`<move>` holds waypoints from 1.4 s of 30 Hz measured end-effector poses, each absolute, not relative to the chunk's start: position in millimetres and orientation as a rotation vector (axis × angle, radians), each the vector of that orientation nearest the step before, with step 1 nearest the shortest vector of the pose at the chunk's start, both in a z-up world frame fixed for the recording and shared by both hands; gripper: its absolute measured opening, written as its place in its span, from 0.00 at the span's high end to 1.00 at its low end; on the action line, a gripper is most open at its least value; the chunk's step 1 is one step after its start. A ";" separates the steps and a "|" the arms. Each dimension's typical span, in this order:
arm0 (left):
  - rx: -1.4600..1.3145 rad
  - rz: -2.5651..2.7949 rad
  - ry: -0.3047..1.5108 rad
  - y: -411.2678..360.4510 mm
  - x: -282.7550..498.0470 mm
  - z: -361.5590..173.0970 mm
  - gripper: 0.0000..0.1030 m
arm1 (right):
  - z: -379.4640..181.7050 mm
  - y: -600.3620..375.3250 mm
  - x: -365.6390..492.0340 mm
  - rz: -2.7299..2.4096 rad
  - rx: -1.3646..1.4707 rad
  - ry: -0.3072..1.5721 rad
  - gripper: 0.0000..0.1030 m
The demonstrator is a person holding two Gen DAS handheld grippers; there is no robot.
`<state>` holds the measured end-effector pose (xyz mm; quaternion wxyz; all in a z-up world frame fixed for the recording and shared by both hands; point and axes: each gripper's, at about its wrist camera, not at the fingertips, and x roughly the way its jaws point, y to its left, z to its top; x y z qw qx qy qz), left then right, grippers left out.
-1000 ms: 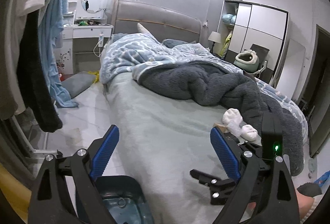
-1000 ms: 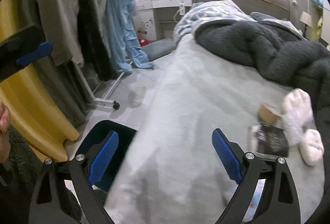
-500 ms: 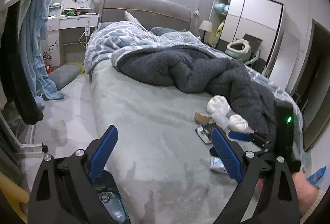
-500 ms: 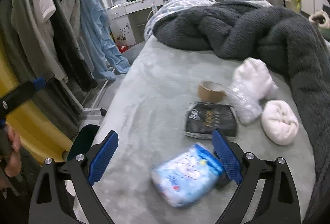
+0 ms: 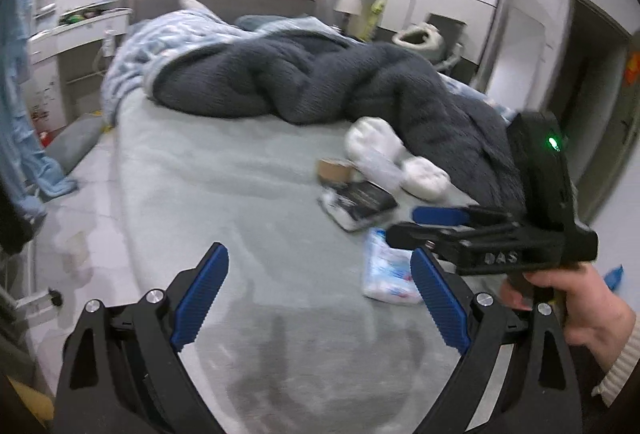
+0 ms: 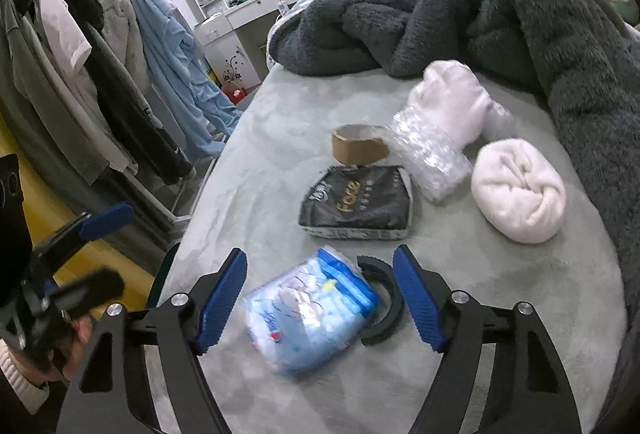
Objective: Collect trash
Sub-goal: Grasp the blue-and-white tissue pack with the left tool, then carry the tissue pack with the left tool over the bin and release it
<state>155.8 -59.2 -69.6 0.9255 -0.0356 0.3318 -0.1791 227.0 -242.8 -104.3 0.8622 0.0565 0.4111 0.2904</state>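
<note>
Between the blue ribbed pads of the right gripper lies a crinkly blue-and-white plastic packet, flat on the grey-green plush bedspread. Jaws are closing w/ the packet between them, but the pads still stand clear of it on both sides; no grip yet. Judged step: pinch this packet as the first piece of trash.

To do it well: the packet looks soft and slippery, so the pads should meet it across its narrower width, near the middle, not at a corner where it would slide out. A black plastic ring lies touching the packet's far edge, partly under it, just inside the right-hand pad; that pad should pass betw. ring and packet or take the ring too, otherwise the ring may get knocked away. Pads should go low enough to catch the wrapper w/o bunching the bedspread pile.

Further out: a black flat pouch w/ gold lettering, a brown cardboard tape roll, a clear bubble-wrap wad and two white rolled cloth bundles sit near, apart from the packet. A dark grey fleece blanket is heaped behind.

Left gripper hovers wide open over bare bedspread, nothing between its pads, to one side of the packet, so it's free for the next item.
</note>
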 end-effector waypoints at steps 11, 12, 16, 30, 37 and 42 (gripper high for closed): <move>-0.031 -0.478 0.738 -102.8 166.7 -98.3 0.09 | -117.1 -271.2 237.9 0.585 0.198 0.896 0.36; -0.035 -0.483 0.746 -104.9 168.3 -100.7 0.09 | -119.8 -273.3 239.4 0.583 0.201 0.902 0.38; -0.022 -0.507 0.767 -116.6 172.8 -108.1 0.09 | -124.2 -279.0 244.6 0.571 0.213 0.914 0.46; 0.066 -0.531 0.822 -153.0 181.2 -127.3 0.26 | -133.3 -275.6 250.5 0.505 0.132 0.927 0.76; 0.052 -0.499 0.840 -151.1 188.3 -130.1 0.41 | -127.6 -275.5 247.2 0.502 0.112 0.914 0.81; 0.054 -0.476 0.835 -149.8 187.9 -129.2 0.47 | -119.6 -275.4 245.0 0.500 0.127 0.899 0.81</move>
